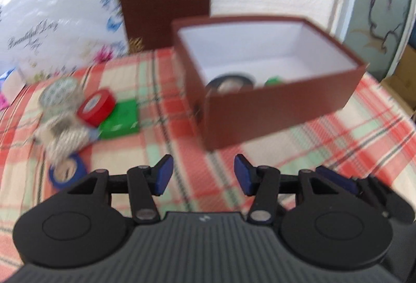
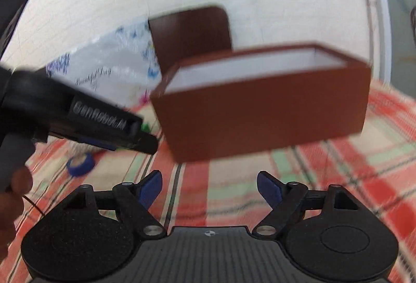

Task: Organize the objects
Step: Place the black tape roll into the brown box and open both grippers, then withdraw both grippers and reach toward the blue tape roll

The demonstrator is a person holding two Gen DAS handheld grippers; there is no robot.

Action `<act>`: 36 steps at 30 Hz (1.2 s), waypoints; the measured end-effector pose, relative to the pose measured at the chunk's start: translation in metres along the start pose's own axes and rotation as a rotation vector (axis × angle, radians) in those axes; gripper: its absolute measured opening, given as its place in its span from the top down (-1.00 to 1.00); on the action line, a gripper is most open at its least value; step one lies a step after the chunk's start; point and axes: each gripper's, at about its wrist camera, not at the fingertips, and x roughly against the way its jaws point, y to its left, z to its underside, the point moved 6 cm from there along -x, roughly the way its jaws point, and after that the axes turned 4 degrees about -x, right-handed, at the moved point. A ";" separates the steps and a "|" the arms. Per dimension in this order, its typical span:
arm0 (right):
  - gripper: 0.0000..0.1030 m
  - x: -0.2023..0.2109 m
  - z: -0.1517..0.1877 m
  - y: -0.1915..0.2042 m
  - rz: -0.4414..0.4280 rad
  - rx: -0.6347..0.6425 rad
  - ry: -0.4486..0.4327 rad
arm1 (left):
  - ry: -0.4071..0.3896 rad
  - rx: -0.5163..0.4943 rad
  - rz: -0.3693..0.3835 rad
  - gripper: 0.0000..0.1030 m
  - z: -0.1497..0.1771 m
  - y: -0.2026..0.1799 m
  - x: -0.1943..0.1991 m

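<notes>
An open brown box (image 1: 283, 106) with a white inside stands on the plaid cloth. In it lie a black tape roll (image 1: 231, 81) and something green (image 1: 274, 80). Its brown lid (image 1: 163, 2) leans upright behind it. Left of the box lie a red tape roll (image 1: 96, 103), a green block (image 1: 121, 119), a patterned roll (image 1: 61, 93), a twine ball (image 1: 62, 137) and a blue tape roll (image 1: 67, 171). My left gripper (image 1: 202, 173) is open and empty above the cloth, short of the box. My right gripper (image 2: 209, 189) is open and empty before the box (image 2: 260, 111).
A white floral bag (image 1: 52, 31) stands at the back left against a white wall. A cardboard carton (image 1: 400, 80) sits past the table's right edge. In the right wrist view the left gripper (image 2: 145, 142) crosses from the left, held by a hand (image 2: 13, 189).
</notes>
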 end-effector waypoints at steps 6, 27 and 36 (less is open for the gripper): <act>-0.15 0.000 0.028 0.017 -0.043 0.006 0.118 | 0.081 0.045 -0.115 -0.06 0.048 0.045 -0.004; -0.09 -0.007 0.049 0.096 -0.080 0.232 0.178 | 0.002 0.091 -0.163 -0.20 0.095 0.113 0.005; -0.14 -0.037 0.048 0.141 -0.174 0.323 0.187 | -0.056 0.264 -0.409 -0.51 0.123 0.235 0.012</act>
